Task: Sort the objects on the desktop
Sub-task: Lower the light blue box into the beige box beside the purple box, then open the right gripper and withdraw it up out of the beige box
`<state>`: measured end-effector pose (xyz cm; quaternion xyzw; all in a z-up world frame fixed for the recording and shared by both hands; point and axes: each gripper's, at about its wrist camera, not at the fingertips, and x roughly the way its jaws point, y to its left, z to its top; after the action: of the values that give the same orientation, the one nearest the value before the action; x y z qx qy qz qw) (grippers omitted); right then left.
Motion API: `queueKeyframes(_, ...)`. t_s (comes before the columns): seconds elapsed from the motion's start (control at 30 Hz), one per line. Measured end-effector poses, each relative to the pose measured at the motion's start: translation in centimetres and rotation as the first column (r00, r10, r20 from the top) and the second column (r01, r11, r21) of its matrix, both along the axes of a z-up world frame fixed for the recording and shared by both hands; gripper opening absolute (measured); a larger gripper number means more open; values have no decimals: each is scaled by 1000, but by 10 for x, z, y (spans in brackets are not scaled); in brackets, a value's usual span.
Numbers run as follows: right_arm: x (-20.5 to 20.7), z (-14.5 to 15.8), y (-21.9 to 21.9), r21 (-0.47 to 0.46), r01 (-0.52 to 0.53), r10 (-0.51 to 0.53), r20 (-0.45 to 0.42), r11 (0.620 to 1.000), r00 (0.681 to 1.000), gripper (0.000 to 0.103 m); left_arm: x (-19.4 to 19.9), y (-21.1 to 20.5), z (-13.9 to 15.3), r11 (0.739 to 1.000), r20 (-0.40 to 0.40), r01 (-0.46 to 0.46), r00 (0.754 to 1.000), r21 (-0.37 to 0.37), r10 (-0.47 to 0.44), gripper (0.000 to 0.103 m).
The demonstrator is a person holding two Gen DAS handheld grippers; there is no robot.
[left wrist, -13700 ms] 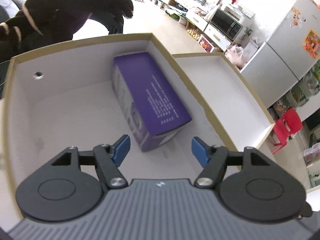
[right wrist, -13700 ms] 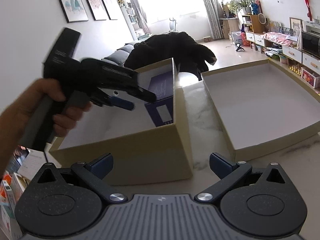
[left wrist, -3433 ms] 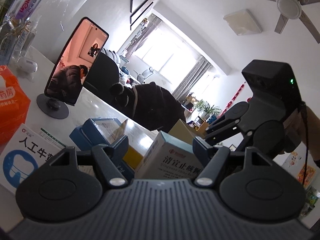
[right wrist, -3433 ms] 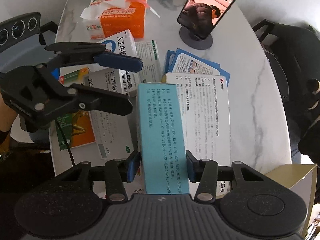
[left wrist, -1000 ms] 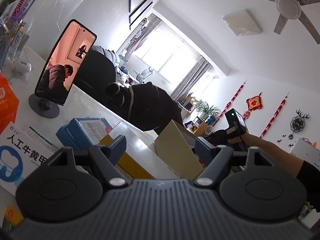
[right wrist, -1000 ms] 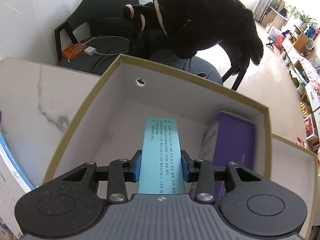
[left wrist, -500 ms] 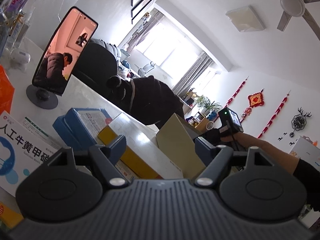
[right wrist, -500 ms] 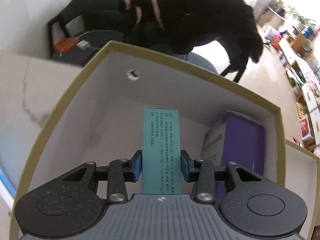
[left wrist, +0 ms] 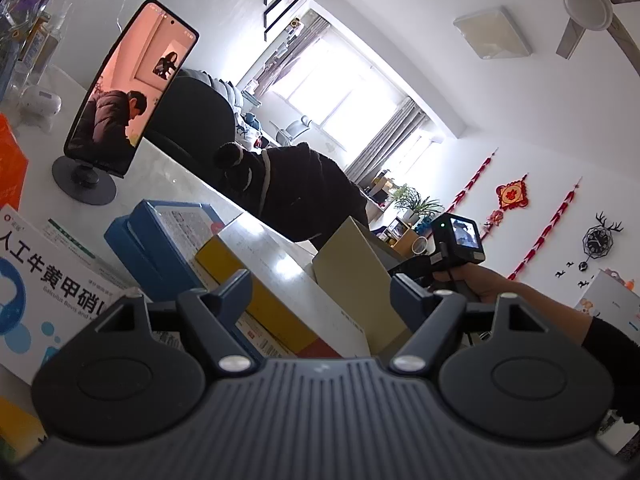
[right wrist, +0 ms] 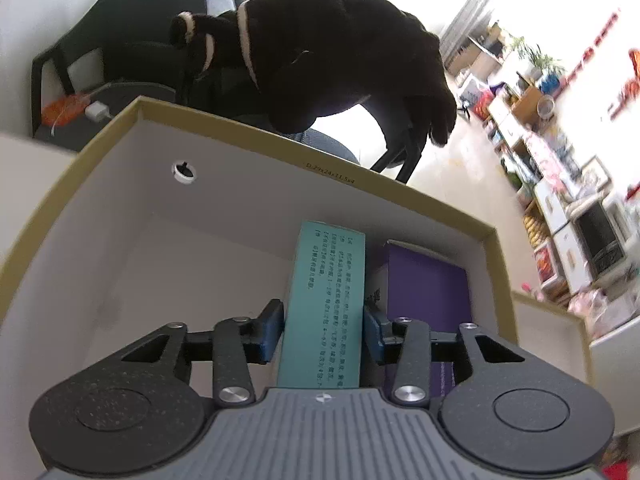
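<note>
In the right wrist view a teal medicine box (right wrist: 326, 292) stands on edge inside the tan cardboard box (right wrist: 280, 136), right beside a purple box (right wrist: 424, 280). My right gripper (right wrist: 323, 328) straddles the teal box; its jaws are opening and the pads sit just off its sides. My left gripper (left wrist: 320, 284) is open with nothing between its fingers, hovering over the table. Under it lie a yellow box (left wrist: 256, 296), a blue box (left wrist: 160, 236) and a white box with blue characters (left wrist: 44, 292). The cardboard box (left wrist: 352, 264) shows beyond, with a hand on the other gripper handle (left wrist: 460, 244).
A phone on a round stand (left wrist: 128, 92) stands at the table's far left, an orange tissue pack (left wrist: 10, 168) at the left edge. A second shallow tray (right wrist: 552, 344) lies right of the cardboard box. A chair draped with a black garment (right wrist: 320, 52) is behind it.
The right gripper sank deeper into the cardboard box and tipped downward, bringing the teal box down beside the purple box; its pads have eased off slightly. The left gripper barely moved.
</note>
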<state>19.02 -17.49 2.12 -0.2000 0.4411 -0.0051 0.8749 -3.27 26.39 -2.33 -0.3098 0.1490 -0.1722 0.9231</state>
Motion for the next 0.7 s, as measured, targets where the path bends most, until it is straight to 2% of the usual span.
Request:
queueKeyframes(0.1, -6, 7, 0, -27, -42, 42, 15, 999, 999, 48, -2, 0, 0, 1000, -2, 0, 1000, 0, 0, 76)
queueKeyframes(0.17, -10, 14, 0, -41, -70, 71, 26, 997, 997, 54, -2, 0, 0, 1000, -1, 1, 1000, -4, -1, 77)
queueKeyframes(0.27, -17, 24, -1, -48, -113, 115, 37, 992, 993, 53, -2, -3, 0, 1000, 3, 5, 1000, -4, -5, 77)
queueKeyframes(0.4, -26, 37, -4, -2, -206, 206, 8, 978, 978, 52, -4, -6, 0, 1000, 5, 11, 1000, -1, -11, 77)
queueKeyframes(0.53, -41, 43, -3, 5, -362, 361, -71, 932, 930, 52, -7, -6, -1, 1000, 5, 10, 1000, -6, -10, 78)
queueKeyframes(0.7, -61, 32, 7, -79, -499, 485, -144, 863, 862, 49, -7, -7, -1, 1000, 8, 10, 1000, -7, -10, 78)
